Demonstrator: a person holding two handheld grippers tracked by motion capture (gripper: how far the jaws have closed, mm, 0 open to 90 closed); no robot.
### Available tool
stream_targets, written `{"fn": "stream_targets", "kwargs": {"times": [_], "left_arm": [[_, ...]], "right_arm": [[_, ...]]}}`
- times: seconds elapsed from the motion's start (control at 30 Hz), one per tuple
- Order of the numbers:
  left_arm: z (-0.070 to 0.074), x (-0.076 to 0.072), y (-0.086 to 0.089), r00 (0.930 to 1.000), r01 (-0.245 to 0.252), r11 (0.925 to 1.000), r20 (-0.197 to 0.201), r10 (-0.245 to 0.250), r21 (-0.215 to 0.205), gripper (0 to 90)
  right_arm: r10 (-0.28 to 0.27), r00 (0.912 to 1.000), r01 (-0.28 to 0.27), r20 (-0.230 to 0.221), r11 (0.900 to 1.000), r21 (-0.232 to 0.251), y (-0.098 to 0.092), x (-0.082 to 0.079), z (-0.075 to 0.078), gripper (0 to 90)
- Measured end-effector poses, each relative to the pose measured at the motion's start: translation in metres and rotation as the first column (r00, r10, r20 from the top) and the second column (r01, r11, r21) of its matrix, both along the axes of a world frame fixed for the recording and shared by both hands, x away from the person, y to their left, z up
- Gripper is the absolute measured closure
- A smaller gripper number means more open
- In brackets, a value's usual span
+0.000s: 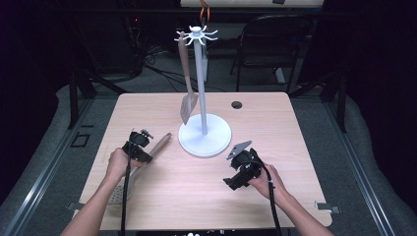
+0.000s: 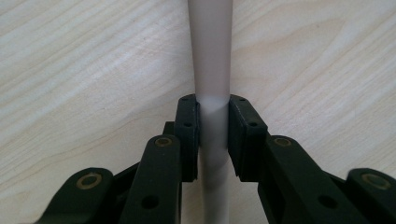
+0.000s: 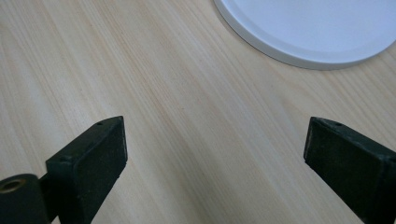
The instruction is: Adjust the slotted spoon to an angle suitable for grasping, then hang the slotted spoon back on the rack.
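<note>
Pale wood-grain laminate covers the table (image 1: 196,187), and on it lies the second spatula (image 1: 147,157), its round, matte, taupe handle (image 2: 212,70) pointing toward the white stand (image 1: 204,132) and its slotted metal blade near the table's front left edge. The left gripper (image 1: 139,146) is clenched on that handle: in the left gripper view the two black pads (image 2: 189,135) press flat against its sides. The right gripper (image 1: 242,169) rests released, jaws wide apart over bare laminate, just in front of the stand's smooth disc base (image 3: 317,32). Risk, as judged from this position: the handle is a smooth cylinder held between flat pads, so it may rotate or slide in the grip once lifted, and the blade's weight would likely tip the tool down. The first spatula (image 1: 187,83) already hangs from a hook on the spoked crown (image 1: 196,35); a careless approach could knock it loose or rock the slender pole (image 1: 200,83). Hooks are thin and closely spaced, so a misaligned hanging hole would probably miss.
</note>
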State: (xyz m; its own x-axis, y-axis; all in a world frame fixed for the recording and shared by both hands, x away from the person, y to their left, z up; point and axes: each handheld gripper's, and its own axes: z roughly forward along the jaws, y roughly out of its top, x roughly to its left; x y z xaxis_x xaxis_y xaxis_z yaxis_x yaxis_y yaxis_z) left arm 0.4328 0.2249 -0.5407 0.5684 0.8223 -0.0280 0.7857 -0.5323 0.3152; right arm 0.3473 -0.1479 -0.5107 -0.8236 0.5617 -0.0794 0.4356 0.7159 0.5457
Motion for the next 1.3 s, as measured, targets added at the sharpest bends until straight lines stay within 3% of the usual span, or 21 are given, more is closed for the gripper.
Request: {"fn": "stream_targets", "kwargs": {"times": [0.13, 0.2, 0.37, 0.4, 0.63, 1.0, 1.3], "left_arm": [[0.004, -0.002, 0.007, 0.9994, -0.011, 0.9991, 0.032, 0.012, -0.041, 74.9], [0.006, -0.003, 0.009, 0.9985, -0.012, 0.9986, 0.052, 0.015, -0.051, 75.0], [0.011, -0.004, 0.012, 0.9951, -0.016, 0.9965, 0.096, 0.024, -0.082, 75.0], [0.012, -0.005, 0.013, 0.9944, -0.016, 0.9961, 0.103, 0.025, -0.087, 75.0], [0.017, -0.007, 0.016, 0.9886, -0.022, 0.9918, 0.145, 0.04, -0.126, 75.1], [0.027, -0.013, 0.018, 0.9764, -0.019, 0.9903, 0.21, 0.048, -0.138, 75.2], [0.036, -0.019, 0.024, 0.9596, -0.024, 0.9787, 0.27, 0.08, -0.204, 75.2]], "right_arm": [[0.007, 1.0, -0.007, 0.001, 1.0, -0.013, 0.0, 0.0, 0.001, 5.5], [-0.003, 1.0, 0.003, 0.0, 1.0, 0.004, 0.0, 0.0, 0.0, 5.4], [-0.006, 1.0, 0.006, -0.001, 1.0, -0.021, -0.003, 0.002, 0.0, 5.4], [-0.012, 0.9999, 0.012, -0.001, 1.0, -0.005, -0.003, 0.002, -0.001, 5.4], [-0.013, 0.9999, 0.013, -0.002, 1.0, -0.017, -0.004, 0.003, -0.001, 5.4], [-0.018, 0.9998, 0.018, -0.001, 1.0, -0.021, -0.005, 0.004, -0.001, 5.5], [-0.014, 0.9999, 0.014, 0.001, 1.0, -0.019, -0.004, 0.003, -0.001, 5.5]]}}
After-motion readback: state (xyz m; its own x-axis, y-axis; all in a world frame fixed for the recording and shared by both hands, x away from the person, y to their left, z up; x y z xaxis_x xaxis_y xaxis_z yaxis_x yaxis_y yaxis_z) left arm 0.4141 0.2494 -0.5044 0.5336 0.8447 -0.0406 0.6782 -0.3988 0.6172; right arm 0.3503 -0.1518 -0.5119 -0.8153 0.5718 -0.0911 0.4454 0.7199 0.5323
